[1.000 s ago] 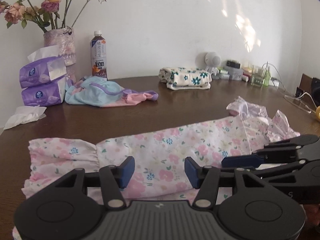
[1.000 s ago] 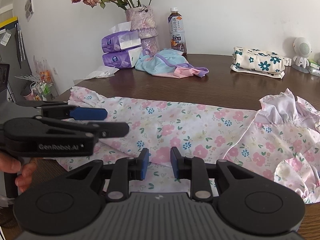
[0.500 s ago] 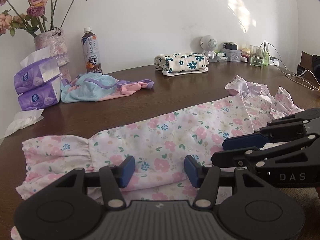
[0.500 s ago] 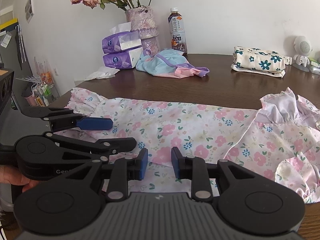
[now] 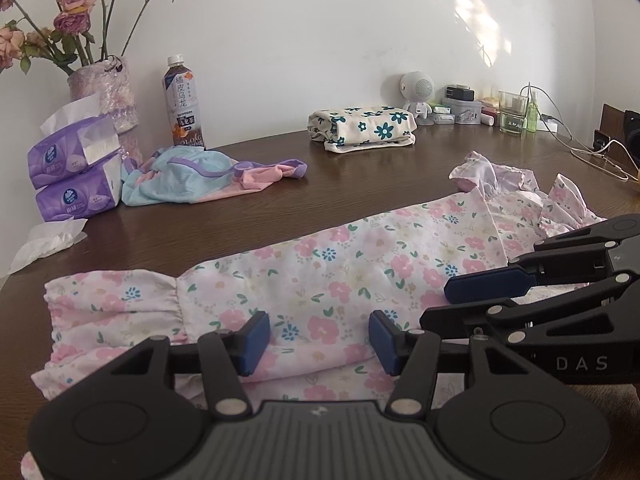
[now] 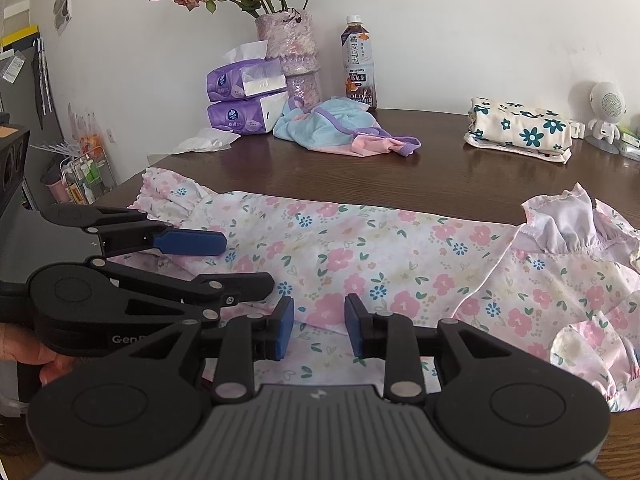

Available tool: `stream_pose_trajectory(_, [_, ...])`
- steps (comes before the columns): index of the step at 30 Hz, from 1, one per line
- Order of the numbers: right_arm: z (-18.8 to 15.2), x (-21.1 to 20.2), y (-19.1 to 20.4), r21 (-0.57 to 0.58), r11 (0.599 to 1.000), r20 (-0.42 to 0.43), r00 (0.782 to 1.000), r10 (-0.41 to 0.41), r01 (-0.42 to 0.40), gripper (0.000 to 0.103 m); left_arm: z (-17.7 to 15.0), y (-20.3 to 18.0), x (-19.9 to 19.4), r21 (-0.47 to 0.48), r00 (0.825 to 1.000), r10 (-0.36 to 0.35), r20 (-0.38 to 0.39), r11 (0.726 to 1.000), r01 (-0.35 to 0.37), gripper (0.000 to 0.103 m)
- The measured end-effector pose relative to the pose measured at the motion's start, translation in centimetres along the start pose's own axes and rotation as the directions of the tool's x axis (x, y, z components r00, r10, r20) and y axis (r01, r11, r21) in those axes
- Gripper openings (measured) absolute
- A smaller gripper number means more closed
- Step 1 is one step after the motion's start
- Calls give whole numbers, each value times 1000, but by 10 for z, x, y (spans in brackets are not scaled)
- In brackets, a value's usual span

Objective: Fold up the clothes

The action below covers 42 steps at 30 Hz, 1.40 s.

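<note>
Hovering low over a pink floral cotton dress (image 5: 340,264) laid lengthwise across the centre of the dark wooden table (image 5: 360,168), 2 handheld grippers face its near folded edge. The left gripper (image 5: 318,338) is spread wide with nothing between its blue pads; the right gripper (image 6: 319,330) is also parted, more narrowly, and empty. The step in hand looks like lining up for the next fold; that likely calls for both to pinch the thin, limp edge together and carry it across evenly. Ruffled, gathered trim bunches at both ends. A neatly folded cream cloth with teal flowers (image 6: 520,130) sits at upper right of the right view.
</note>
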State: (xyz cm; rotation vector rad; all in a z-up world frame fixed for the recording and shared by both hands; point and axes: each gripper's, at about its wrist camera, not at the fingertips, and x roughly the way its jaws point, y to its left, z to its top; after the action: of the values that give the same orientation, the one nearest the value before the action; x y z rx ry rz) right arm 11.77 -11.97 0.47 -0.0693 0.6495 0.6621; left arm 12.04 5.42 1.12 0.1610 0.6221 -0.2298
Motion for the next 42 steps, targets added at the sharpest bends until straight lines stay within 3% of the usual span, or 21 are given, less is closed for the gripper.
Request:
stream_pose_trajectory(17, [1,0,1,-10,1000,-2,1000,-8,8,29,-5,11,-6,-29,1000,-3,-2,1000,3,54])
stream_pose_trajectory(27, [1,1,-1,-7,1000,-2,1000,-3,3,29,-10,12,-14,-13,999,33,8,999,-33,42])
stream_pose_trajectory(34, [0,1,-4,8,1000,0,1000,9,-9,29,-15,18,-20,-18,997,83,5,996,-83,42])
stream_pose_trajectory(42, [-1,2,-3,-5,1000,-1,1000,5,-5,29,-22,28,-28,-42,998,68,4,997,-68,37])
